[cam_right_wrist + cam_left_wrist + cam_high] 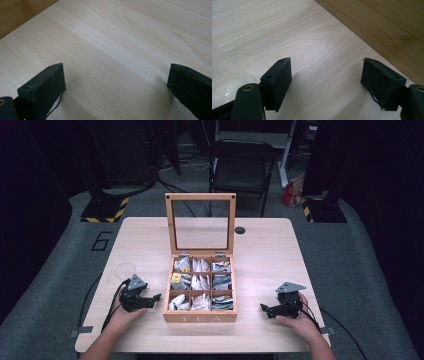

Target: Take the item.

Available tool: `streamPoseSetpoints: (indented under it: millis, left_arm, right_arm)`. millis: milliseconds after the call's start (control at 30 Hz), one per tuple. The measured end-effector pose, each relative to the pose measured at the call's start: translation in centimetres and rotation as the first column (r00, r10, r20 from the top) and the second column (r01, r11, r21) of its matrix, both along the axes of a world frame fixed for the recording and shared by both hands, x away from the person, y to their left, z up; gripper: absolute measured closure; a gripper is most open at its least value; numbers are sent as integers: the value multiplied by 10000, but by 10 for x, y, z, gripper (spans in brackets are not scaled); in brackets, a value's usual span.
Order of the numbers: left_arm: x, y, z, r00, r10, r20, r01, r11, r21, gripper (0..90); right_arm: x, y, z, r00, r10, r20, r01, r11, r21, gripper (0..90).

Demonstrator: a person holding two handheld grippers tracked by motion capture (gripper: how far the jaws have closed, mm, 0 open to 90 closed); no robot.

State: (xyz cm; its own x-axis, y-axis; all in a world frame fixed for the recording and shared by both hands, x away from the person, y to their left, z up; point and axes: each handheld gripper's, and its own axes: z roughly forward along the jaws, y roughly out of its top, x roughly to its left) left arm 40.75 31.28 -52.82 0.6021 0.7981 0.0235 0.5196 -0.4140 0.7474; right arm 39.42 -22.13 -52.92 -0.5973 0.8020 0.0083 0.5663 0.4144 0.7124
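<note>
While its lid stands raised, one tea box (200,317), nine compartments, two tools

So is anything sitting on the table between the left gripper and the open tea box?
Nothing visible. The left gripper rests open just left of the tea box, with bare table between its jaws and the box's side wall. The lid stands upright at the back, out of the way.

matt pale wood table (265,255), glass-lidded wooden box (200,316)

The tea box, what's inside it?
The tea box has nine compartments holding tea bags in packets. The top bags cover whatever lies underneath.
</note>
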Motion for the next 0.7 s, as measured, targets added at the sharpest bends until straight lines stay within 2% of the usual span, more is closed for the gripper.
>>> streamPoseSetpoints:
  millis: [700]
  left_arm:
    - [-1,0,0,9999,100,-20,-100,9999,-52,242]
  right_arm:
    - [0,0,0,10000,-2,-3,2,10000,0,10]
